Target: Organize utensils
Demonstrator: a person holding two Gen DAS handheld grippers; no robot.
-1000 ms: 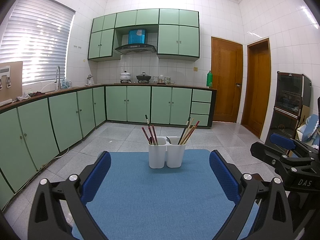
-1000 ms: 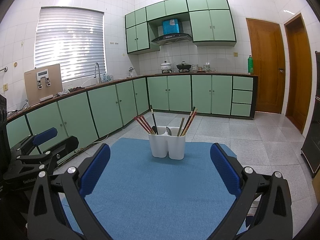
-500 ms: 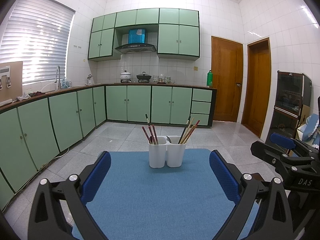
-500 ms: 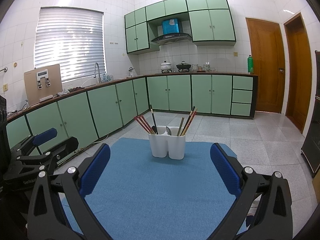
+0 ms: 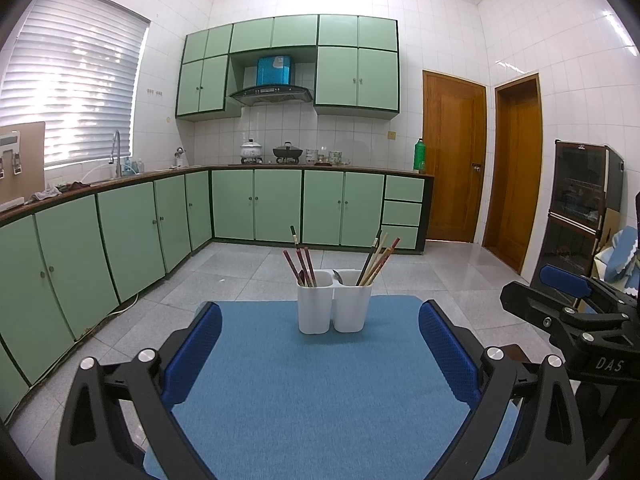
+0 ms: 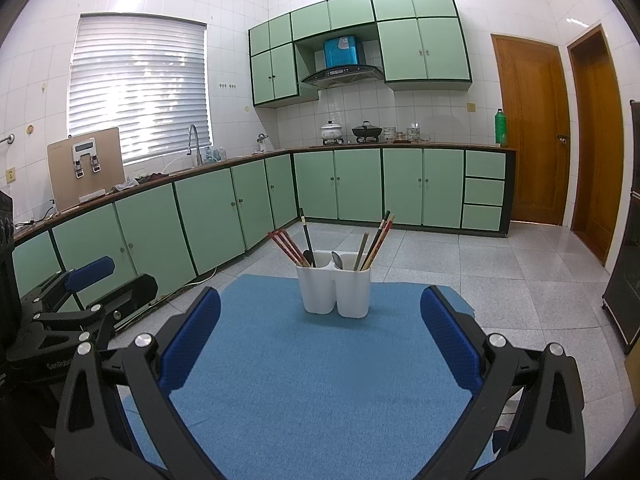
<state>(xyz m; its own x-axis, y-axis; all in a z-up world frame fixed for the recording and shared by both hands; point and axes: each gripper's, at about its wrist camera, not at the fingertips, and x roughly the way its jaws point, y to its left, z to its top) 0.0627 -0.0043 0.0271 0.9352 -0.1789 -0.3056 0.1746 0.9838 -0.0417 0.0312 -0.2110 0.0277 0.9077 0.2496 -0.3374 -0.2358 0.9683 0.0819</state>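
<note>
Utensils sit in a white two-compartment holder (image 5: pixel 334 301) at the centre of both views, standing upright on the blue mat (image 5: pixel 312 392) that covers the tabletop, toward its far edge. In the left wrist view, the holder's left compartment holds red chopsticks (image 5: pixel 301 261) and one dark stick leaning left; the right compartment holds a metal spoon (image 5: pixel 338 277) with its bowl just above the rim and a bundle of dark, tan and red chopsticks (image 5: pixel 377 257) leaning right.

The left gripper (image 5: pixel 320 354) fills the bottom of its own view, its jaws spread wide with nothing between the blue pads, well short of the holder. The right gripper (image 6: pixel 320 340) sits likewise at the bottom of the right wrist view, jaws wide apart and empty. Each gripper shows at the edge of the other's view: the right one at centre right, the left one at lower left.
</note>
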